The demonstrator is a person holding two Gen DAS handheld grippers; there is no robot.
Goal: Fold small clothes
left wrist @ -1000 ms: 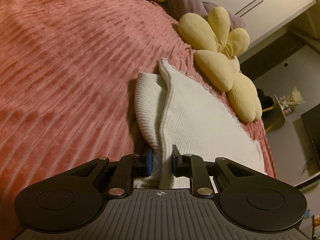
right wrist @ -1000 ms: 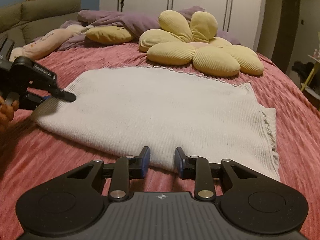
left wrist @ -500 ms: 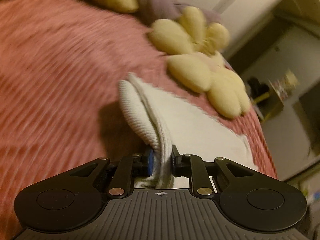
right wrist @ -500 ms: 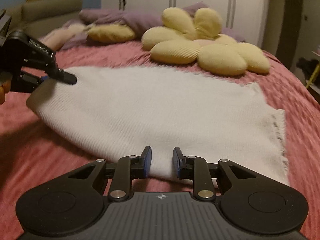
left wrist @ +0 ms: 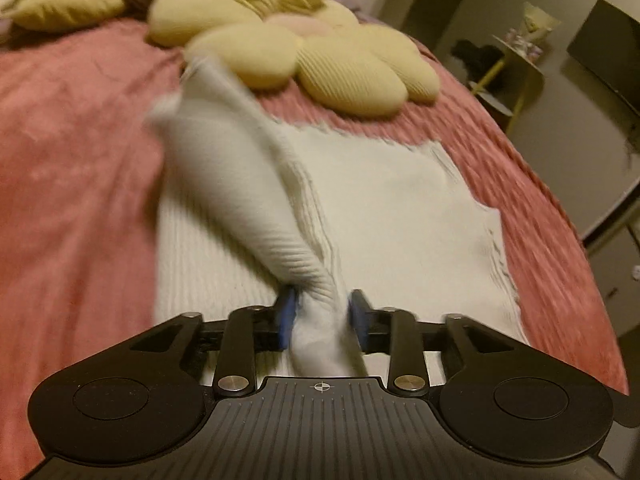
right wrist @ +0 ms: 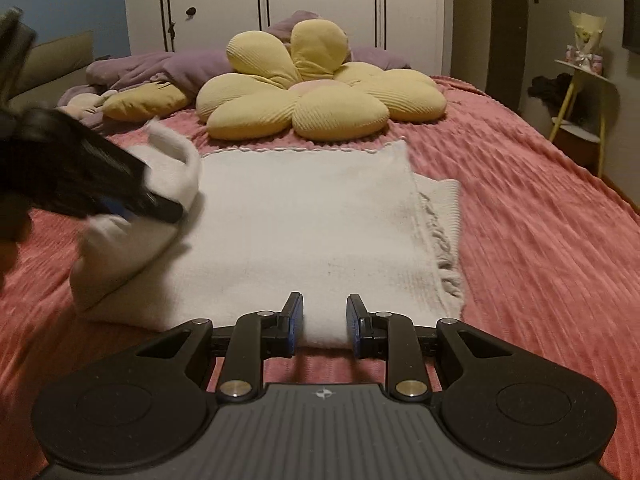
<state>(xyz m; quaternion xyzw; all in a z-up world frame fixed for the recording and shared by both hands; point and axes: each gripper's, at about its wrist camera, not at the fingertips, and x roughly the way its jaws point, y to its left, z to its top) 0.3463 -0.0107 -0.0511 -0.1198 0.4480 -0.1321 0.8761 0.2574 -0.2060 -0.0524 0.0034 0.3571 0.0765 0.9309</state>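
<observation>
A white ribbed knit garment (right wrist: 304, 220) lies flat on the pink bedspread (right wrist: 540, 240). My left gripper (left wrist: 322, 314) is shut on the garment's left sleeve or edge (left wrist: 248, 196) and holds it lifted over the body of the garment; the fabric is motion-blurred. In the right wrist view the left gripper (right wrist: 160, 210) is at the left, over the garment's left side. My right gripper (right wrist: 324, 316) is open and empty, just above the garment's near hem, with the fabric showing between its fingers.
A yellow flower-shaped cushion (right wrist: 320, 88) lies just beyond the garment's far edge. A purple blanket (right wrist: 168, 68) and another yellow cushion (right wrist: 144, 102) lie at the back left. White wardrobes (right wrist: 280, 8) stand behind. A side table (right wrist: 580, 92) stands beyond the bed's right edge.
My left gripper has swung rightward and inward, carrying the held edge up and over the garment body. The right gripper has stayed at the near hem, still open.
</observation>
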